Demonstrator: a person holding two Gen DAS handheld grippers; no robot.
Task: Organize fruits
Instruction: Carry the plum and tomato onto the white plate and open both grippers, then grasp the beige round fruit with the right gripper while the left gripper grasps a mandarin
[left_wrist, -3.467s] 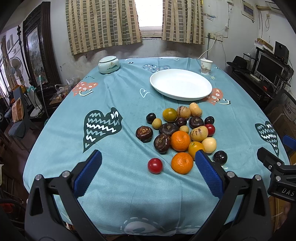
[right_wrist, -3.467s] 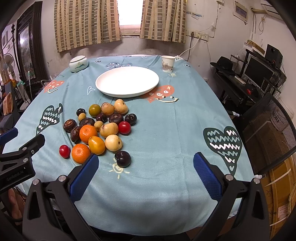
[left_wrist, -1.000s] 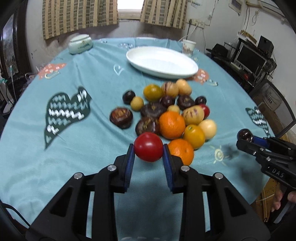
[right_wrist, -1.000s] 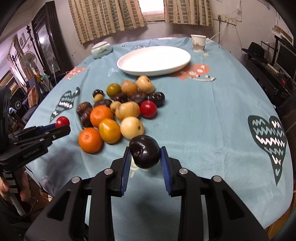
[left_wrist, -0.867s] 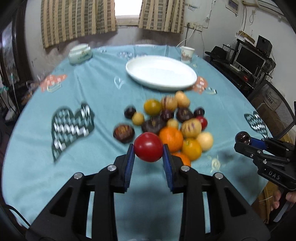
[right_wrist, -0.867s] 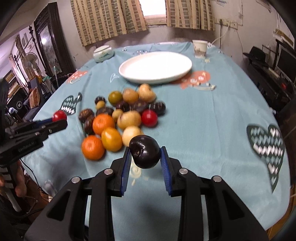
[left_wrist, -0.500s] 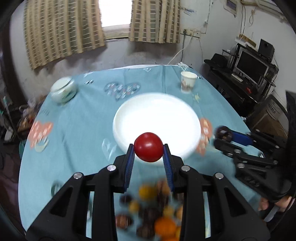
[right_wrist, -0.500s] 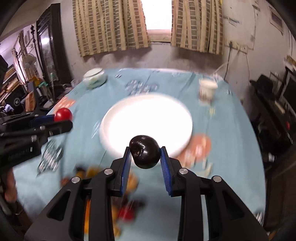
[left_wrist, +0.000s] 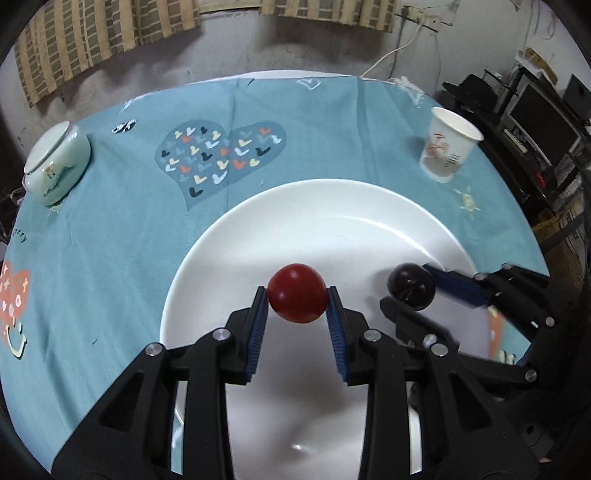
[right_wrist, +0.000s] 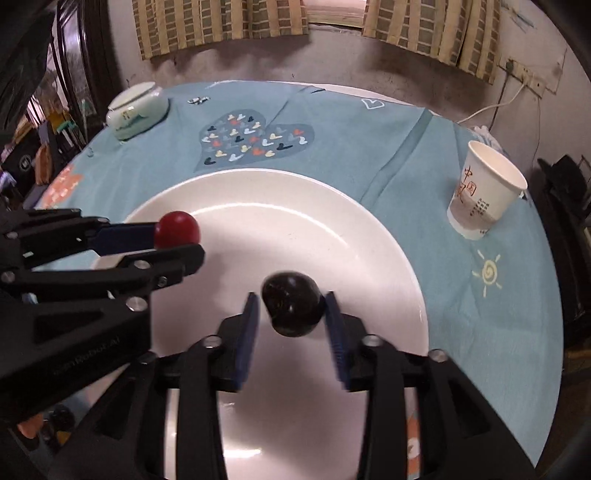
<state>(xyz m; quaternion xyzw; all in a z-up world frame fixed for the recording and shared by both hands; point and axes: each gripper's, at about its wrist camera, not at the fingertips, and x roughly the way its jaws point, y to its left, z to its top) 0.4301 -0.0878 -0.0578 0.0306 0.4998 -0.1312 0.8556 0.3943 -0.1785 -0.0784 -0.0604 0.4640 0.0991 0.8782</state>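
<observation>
Left tongs (left_wrist: 297, 301): I have them closed on the round, glossy red fruit (left_wrist: 297, 298), both blue pads pressed to its sides. It sits at centre frame in the left wrist view, held over the large round white plate (left_wrist: 229, 258).

Right tongs (right_wrist: 291, 308): their blue pads look slightly blurred and stand a little off the round, dark purple-black fruit (right_wrist: 292, 308). I judge the grip is loosening or already let go; I cannot tell whether the fruit is resting on the plate.

Both fruits: they are over the plate's middle, side by side and near each other; in the left wrist view the dark one shows at right of centre.

Worktop: a teal printed cloth (left_wrist: 122, 221) covers it. A white paper cup (left_wrist: 448, 149) stands at upper right, a pale green lidded ceramic jar (left_wrist: 55, 162) at upper left, both clear of the plate.

Stage, my judgement: delivery onto the plate, with release under way on the right side.

Risk, rolling: both fruits are round and the plate is smooth and shallow, so a drop from any height could send one over the rim.

Risk, collision: the two tongs are close together, so opening the left wide could knock the dark fruit or the other tool.
</observation>
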